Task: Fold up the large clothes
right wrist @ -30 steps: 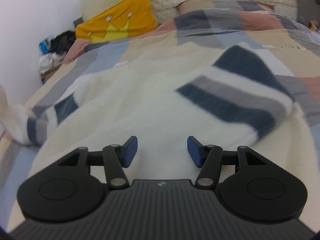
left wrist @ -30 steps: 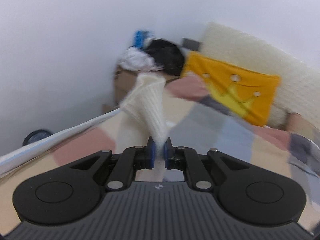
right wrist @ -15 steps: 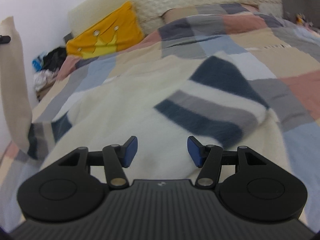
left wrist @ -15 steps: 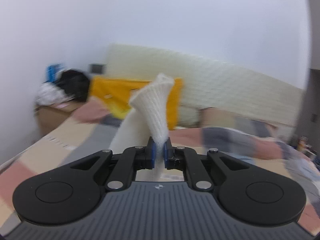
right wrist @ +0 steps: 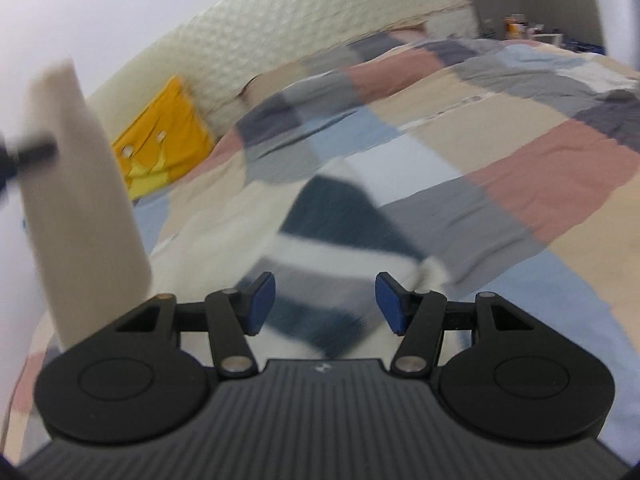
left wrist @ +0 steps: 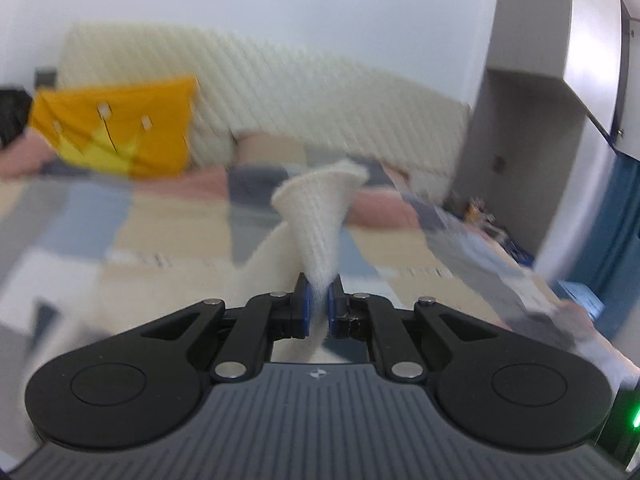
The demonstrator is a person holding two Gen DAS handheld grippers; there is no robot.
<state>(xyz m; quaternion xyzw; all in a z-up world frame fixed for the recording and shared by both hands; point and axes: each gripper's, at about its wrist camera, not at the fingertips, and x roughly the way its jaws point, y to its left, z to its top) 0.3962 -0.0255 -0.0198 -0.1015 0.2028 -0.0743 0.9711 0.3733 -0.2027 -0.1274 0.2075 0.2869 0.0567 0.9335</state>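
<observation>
A: When I look through the left wrist view, the left gripper is clamped on the ribbed cuff of the cream sweater. The cuff flares out like a funnel just ahead of the pads, and the sleeve hangs down under them toward the patchwork bed cover.

B: How will this cloth handle, do you think?

A: I judge it soft, thick and light. It bends anywhere and drags behind, so a grip on the firm ribbed edge is the safest place.

B: And the right wrist view?

A: The right gripper stands apart, with nothing between its pads. Just ahead of it and below lies the sweater on the bed, with the dark blue and grey striped sleeve directly in front. To the far left of this claw the lifted cream sleeve hangs in the air.

B: Where should the right one take hold?

A: Probably at the striped sleeve's end or a hem, pinching all layers.
</observation>
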